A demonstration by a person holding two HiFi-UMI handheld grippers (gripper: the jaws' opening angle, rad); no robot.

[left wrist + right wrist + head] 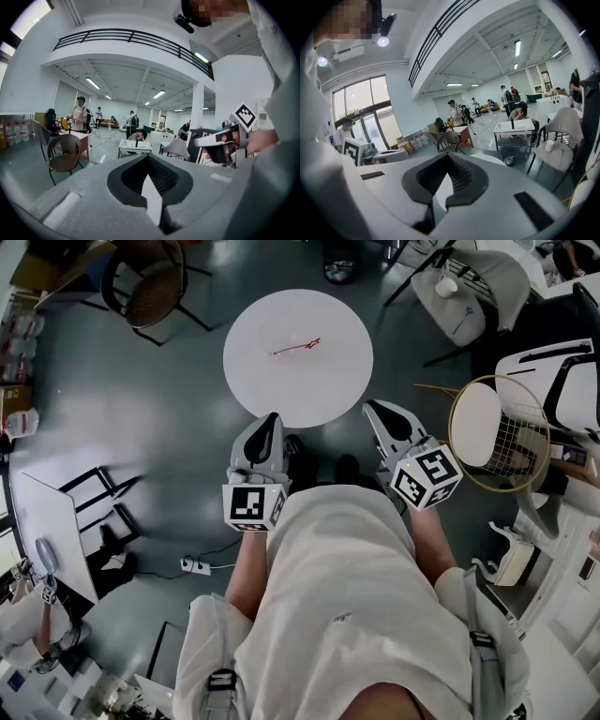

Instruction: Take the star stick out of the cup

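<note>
Lying flat: red star stick [298, 348], near middle of round white desk [309, 395]. No cup showing in any view, so stick judged already out. Nothing touching stick.

Both grippers hovering by desk's near edge, close to person's body and well apart from stick, likely because nothing is left to grasp.

Left gripper [273, 418] holding jaws together, empty. Right gripper [372, 407] likewise closed on nothing.

Both pointing forward, tilting slightly downward, roughly parallel, marker cubes facing up.
</note>
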